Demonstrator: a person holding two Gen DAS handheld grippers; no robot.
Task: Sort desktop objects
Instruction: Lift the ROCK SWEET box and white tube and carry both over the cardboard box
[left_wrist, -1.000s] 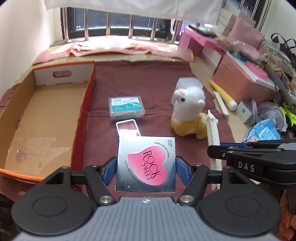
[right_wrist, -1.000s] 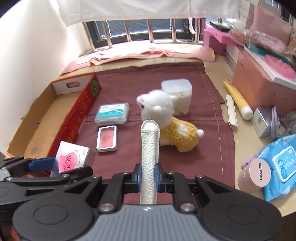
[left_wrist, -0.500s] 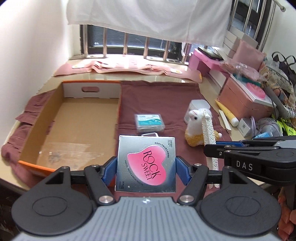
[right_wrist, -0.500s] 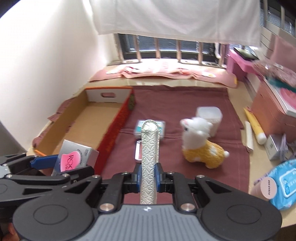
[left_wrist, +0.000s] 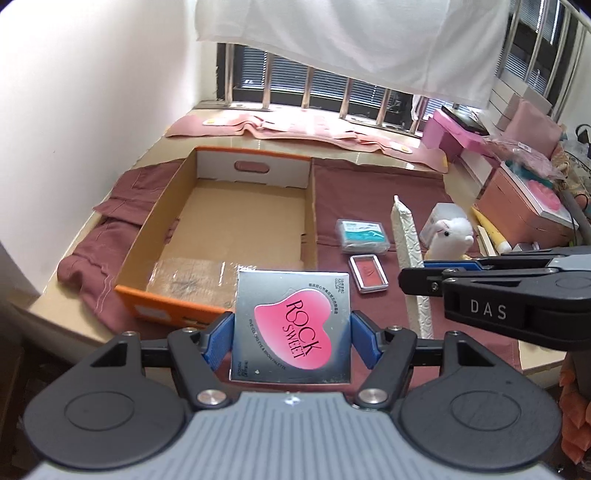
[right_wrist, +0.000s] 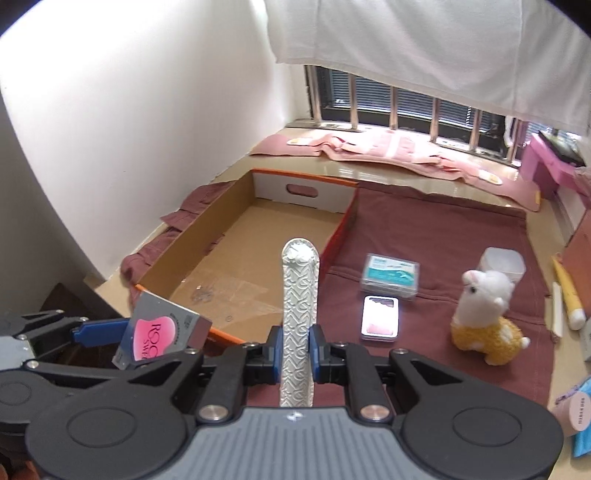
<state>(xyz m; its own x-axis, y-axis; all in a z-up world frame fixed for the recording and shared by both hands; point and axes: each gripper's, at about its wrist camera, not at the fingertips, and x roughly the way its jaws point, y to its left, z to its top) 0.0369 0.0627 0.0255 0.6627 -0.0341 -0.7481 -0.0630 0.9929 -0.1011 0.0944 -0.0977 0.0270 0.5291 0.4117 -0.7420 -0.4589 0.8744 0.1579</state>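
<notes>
Clamped palette box (left_wrist: 291, 325) leftward and upright embossed tube (right_wrist: 298, 317) rightward, cardboard box (left_wrist: 236, 229) ahead, nearer the left gripper (left_wrist: 291, 334)

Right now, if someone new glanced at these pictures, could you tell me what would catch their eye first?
Probably the silver box with the pink ROCK SWEET heart, clamped in the left tongs near the orange-edged cardboard box. Next, the long white embossed tube standing up from the right tongs. Then the white and yellow plush alpaca on the maroon cloth, beside a clear floss-pick case.
</notes>
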